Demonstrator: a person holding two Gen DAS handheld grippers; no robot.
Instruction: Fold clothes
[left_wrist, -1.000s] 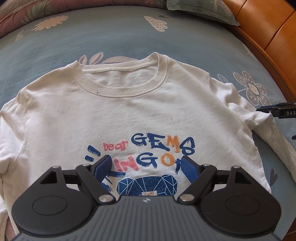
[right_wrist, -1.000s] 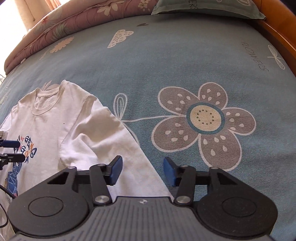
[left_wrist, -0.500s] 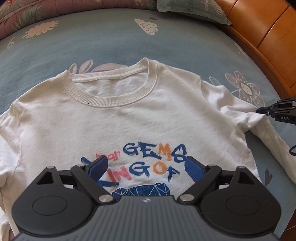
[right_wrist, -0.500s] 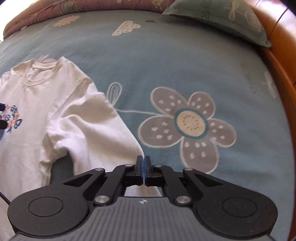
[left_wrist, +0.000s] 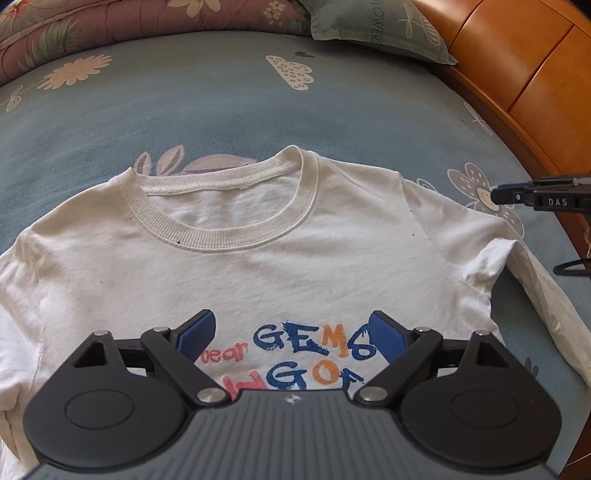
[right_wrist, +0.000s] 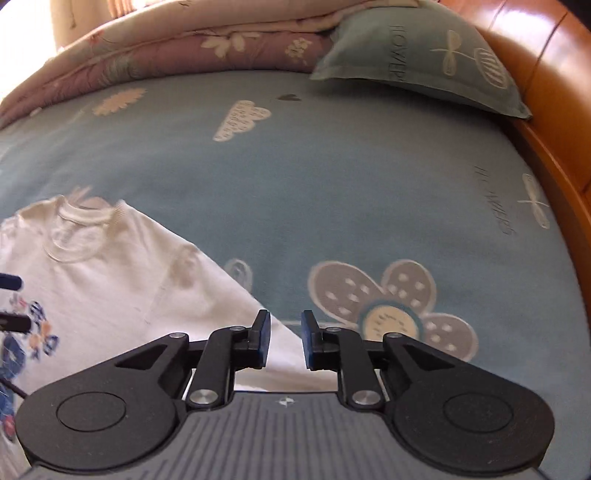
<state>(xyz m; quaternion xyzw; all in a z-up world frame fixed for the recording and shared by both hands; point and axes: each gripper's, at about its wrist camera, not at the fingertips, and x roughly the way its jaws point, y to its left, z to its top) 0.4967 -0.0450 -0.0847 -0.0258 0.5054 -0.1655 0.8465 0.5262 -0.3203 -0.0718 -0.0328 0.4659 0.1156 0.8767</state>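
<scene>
While the white long-sleeved cotton T-shirt (left_wrist: 258, 266) lies face up on the blue flower-printed bed sheet (left_wrist: 184, 122), it fills the lower and middle part of the left wrist view. Ribbed round collar sits at frame centre, opening toward the top. Chest print in blue, orange and pink letters reads "bear GEMS" over a second, partly hidden line. Fabric mostly flat, with faint yellowish marks and a few tiny dark specks near the collar. One sleeve runs down the right side of the frame, bunched into folds at the armpit.

Left tongs (left_wrist: 291, 338): blue pads wide apart, hovering over the chest print, nothing between them.

Right tongs (right_wrist: 284, 339): narrow gap between the blue pads, jaws opening, no cloth pinched; the sleeve edge shows just below and behind the gap. In the right wrist view the shirt occupies the lower left, somewhat blurred.

Same right tongs enter the left wrist view at the right edge, seen side-on, above the sleeve.

Background: grey-green pillow with printed lettering (right_wrist: 424, 62) at upper right, mauve floral quilt (right_wrist: 166, 55) along the top, orange-brown wooden bed frame (left_wrist: 517, 55) curving down the right side.
</scene>
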